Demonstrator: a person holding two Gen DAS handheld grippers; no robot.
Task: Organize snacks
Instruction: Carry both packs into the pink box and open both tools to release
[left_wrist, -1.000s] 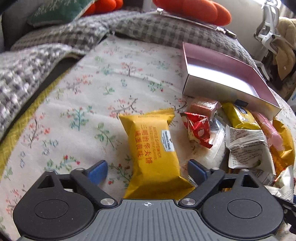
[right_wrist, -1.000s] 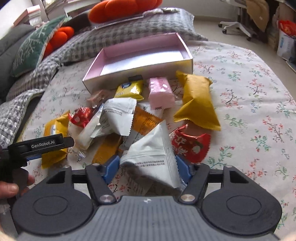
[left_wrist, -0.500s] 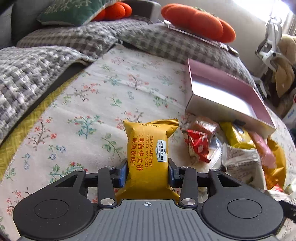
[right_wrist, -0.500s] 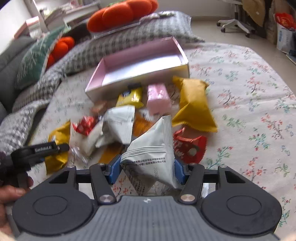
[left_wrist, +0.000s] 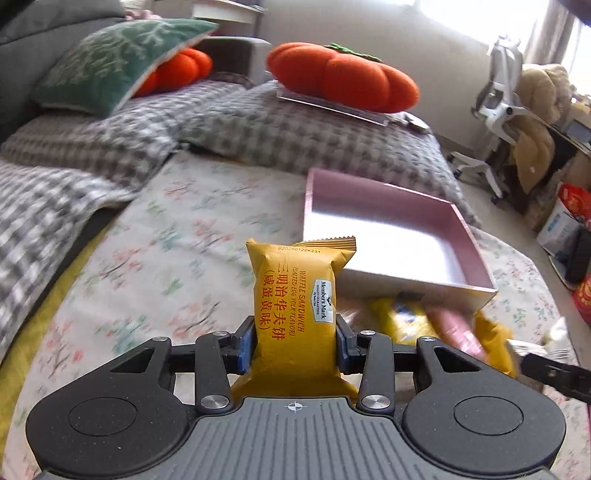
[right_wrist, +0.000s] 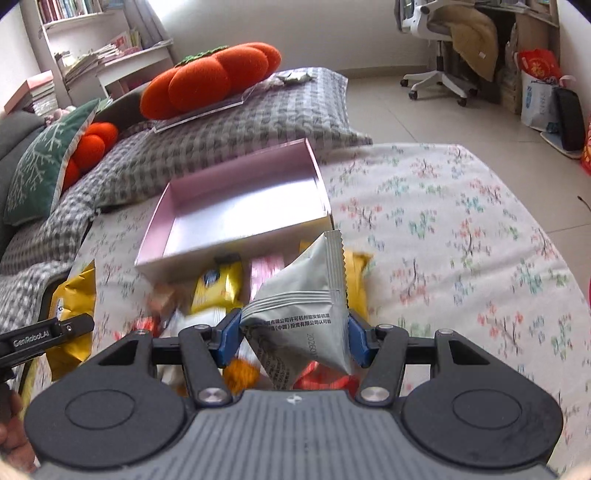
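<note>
The left gripper is clamped on a yellow waffle packet, its blue pads pressing the packet's two long sides low down, so that the pack stands upright ahead of the fingers with its crimped top seam free; held by the lower half like this, it can probably be tipped top-first into a container. The packet is a plump pillow pack, glossy yellow with red characters running down its face and a small white brand label. The right gripper likewise grips a silver-grey pouch across its wide lower part, the pouch tilted so its serrated seam points up and away from the jaws; it looks like a puffy, crinkled foil bag with fine dark print. Both packets appear clear of the bedspread, which suggests each is mid-carry. Just beyond the right fingers, and below the pouch, lies the rest of the snack pile, blurred: a yellow pack, a pink one, something red. Directly past that pile, ahead of both grippers, sits the open pink box, shallow, pale inside and empty, its near wall touching the snacks; it is the likely destination. Farther off are checked grey pillows and an orange pumpkin cushion
</note>
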